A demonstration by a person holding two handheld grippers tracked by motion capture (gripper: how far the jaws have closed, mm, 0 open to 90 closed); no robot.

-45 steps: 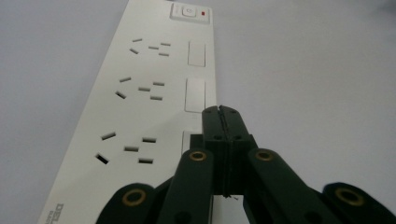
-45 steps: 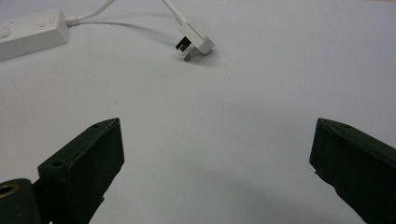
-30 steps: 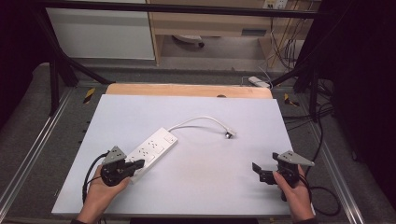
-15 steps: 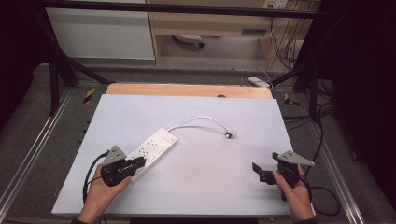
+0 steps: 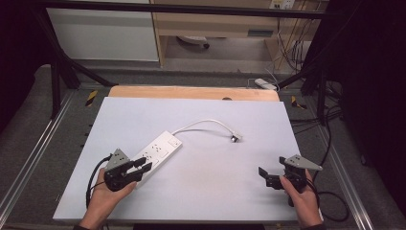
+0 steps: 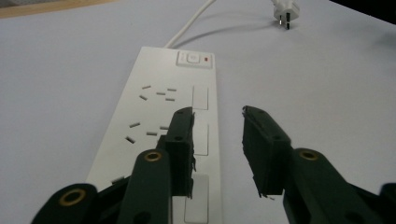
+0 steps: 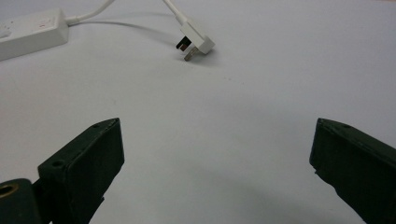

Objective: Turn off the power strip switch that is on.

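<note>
Surface (image 5: 201, 191): pale, flat, with a wooden edge along its far side, filling the middle of the high view.

Power strip (image 5: 158, 152): white, lying diagonally left of centre in the high view, switch end toward the upper right. Its white cord (image 5: 203, 123) arcs rightward and ends in a plug (image 5: 234, 138) lying loose just right of centre.

Left tool (image 5: 142, 166): held in a hand (image 5: 106, 199) at the lower left of the frame. Jaws narrowly parted, gripping nothing, poised over the near end of the power strip (image 6: 159, 135); whether they touch it cannot be told.

Right tool (image 5: 263, 176): held in a hand (image 5: 301, 203) at the lower right, well apart from the plug (image 7: 196, 45). Jaws spread wide, empty, above bare surface.
</note>
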